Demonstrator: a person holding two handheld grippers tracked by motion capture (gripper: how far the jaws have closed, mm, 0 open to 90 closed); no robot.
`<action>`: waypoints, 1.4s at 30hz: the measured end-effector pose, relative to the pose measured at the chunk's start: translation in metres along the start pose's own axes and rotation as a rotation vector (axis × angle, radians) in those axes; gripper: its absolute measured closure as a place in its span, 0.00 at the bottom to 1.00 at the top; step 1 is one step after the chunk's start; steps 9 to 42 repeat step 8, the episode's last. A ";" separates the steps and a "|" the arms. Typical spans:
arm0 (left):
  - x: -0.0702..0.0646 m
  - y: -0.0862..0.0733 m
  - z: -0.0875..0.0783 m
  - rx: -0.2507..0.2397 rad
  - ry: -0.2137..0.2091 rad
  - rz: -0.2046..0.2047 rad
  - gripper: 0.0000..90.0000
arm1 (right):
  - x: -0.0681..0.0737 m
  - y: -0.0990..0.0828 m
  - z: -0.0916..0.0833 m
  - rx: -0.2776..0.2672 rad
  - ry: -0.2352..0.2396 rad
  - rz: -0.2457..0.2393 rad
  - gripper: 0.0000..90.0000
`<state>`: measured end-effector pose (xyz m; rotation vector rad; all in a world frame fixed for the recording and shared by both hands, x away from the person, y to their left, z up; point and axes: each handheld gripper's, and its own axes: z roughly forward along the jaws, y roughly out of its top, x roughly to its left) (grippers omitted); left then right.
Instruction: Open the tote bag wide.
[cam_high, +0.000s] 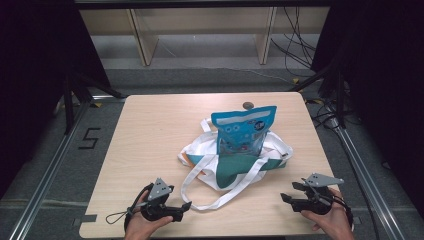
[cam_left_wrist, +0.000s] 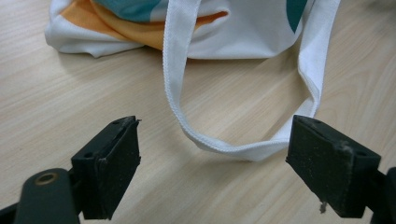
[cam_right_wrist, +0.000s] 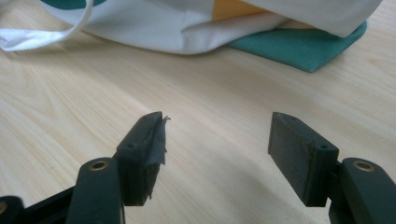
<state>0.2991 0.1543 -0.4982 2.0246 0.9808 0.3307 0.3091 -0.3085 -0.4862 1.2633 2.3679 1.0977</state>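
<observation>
A white tote bag (cam_high: 196, 152) with teal and orange panels lies crumpled at the table's middle. A blue snack pouch (cam_high: 243, 132) rests on top of it. One long white strap (cam_high: 220, 200) loops toward the front edge. My left gripper (cam_high: 182, 209) is near the front left, open, its jaws pointing at that strap. In the left gripper view the strap's loop (cam_left_wrist: 224, 149) lies just beyond the open left gripper (cam_left_wrist: 217, 135), apart from both pads. My right gripper (cam_high: 289, 192) is at the front right, open over bare wood. The right gripper (cam_right_wrist: 219, 128) faces the bag's (cam_right_wrist: 163, 28) teal corner (cam_right_wrist: 299, 49).
A small dark round thing (cam_high: 247, 105) sits at the table's far edge. The wooden table (cam_high: 150, 130) has bare room to the left and right of the bag. Behind it stand a wooden shelf frame (cam_high: 145, 40) and loose cables (cam_high: 295, 45). Metal rails run along both sides.
</observation>
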 end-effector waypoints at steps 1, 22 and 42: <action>0.000 0.000 0.000 0.004 -0.009 0.001 0.18 | -0.001 0.000 0.000 0.003 0.000 -0.010 0.41; 0.002 0.000 -0.001 0.000 0.004 -0.009 0.18 | -0.006 -0.001 0.001 0.001 -0.021 -0.021 0.40; 0.002 0.000 -0.001 0.000 0.004 -0.009 0.18 | -0.006 -0.001 0.001 0.001 -0.021 -0.021 0.40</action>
